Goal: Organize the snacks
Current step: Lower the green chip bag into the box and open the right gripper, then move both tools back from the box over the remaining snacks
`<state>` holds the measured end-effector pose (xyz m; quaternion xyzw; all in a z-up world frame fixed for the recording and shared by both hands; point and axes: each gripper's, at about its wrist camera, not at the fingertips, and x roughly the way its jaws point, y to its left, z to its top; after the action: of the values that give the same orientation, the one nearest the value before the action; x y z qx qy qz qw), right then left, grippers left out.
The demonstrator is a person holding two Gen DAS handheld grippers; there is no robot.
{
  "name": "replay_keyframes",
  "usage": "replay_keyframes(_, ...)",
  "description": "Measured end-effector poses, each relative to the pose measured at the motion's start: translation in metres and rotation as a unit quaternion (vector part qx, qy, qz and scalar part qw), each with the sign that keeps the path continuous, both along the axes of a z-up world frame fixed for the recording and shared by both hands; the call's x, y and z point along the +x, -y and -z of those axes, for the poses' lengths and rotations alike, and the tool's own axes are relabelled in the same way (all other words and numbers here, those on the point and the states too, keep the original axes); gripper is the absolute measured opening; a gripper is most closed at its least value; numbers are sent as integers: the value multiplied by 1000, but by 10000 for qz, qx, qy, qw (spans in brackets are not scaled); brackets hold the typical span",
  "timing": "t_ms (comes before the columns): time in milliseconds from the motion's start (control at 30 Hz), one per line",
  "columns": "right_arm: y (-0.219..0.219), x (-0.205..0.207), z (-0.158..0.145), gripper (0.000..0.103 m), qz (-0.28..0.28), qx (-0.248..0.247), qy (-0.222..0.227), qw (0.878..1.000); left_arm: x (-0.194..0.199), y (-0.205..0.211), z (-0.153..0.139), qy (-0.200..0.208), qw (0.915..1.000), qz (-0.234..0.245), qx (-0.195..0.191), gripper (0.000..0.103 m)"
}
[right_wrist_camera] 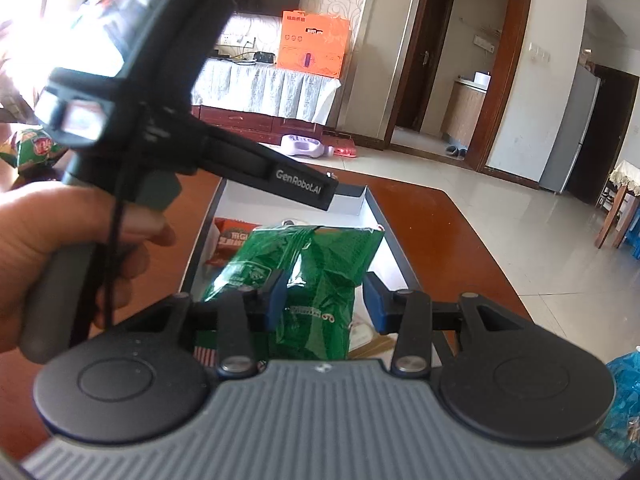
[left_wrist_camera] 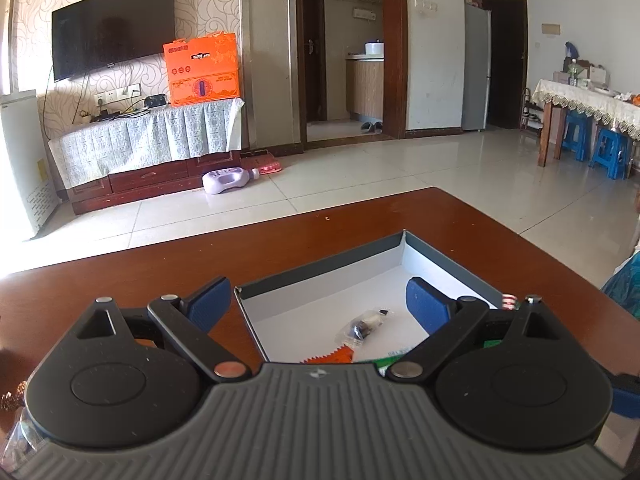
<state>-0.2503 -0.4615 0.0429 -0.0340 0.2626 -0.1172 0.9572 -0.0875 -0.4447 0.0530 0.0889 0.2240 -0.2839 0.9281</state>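
Observation:
A shallow box with a white inside and grey walls (left_wrist_camera: 320, 264) lies on the brown table. In it are a small clear packet (left_wrist_camera: 362, 326) and an orange packet (left_wrist_camera: 332, 356). My left gripper (left_wrist_camera: 320, 306) is open and empty, held over the box's near left corner. In the right wrist view a green snack bag (right_wrist_camera: 312, 280) stands between the fingers of my right gripper (right_wrist_camera: 324, 300) over the box (right_wrist_camera: 394, 256). The right jaws are apart and the right pad does not touch the bag. An orange packet (right_wrist_camera: 230, 240) lies behind the bag. The left gripper's body (right_wrist_camera: 168, 92) fills the upper left.
A blue bag (right_wrist_camera: 624, 392) lies on the table at the right. A green and red snack bag (right_wrist_camera: 34, 148) is at the far left. The table's far edge (left_wrist_camera: 280, 216) drops to a tiled floor. A TV cabinet stands beyond.

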Motion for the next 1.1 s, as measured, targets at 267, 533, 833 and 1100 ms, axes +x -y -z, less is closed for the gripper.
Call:
replay_keyframes(267, -5, -16, -11, 48, 111, 266, 339, 9990, -27, -23, -10, -49, 9999, -23, -108, 96)
replay_keyframes(533, -10, -26, -17, 52, 162, 317, 624, 9974, -60, -48, -23, 189, 9996, 8, -194, 96)
replay_keyframes(833, -33, -32, -23, 54, -71, 279, 880, 9957, -82, -86, -36, 109, 9993, -135, -335, 96)
replay_keyframes(1100, -62, -25, -32, 54, -543, 356, 925, 9936, -91, -141, -44, 177, 9979, -576, -256, 96)
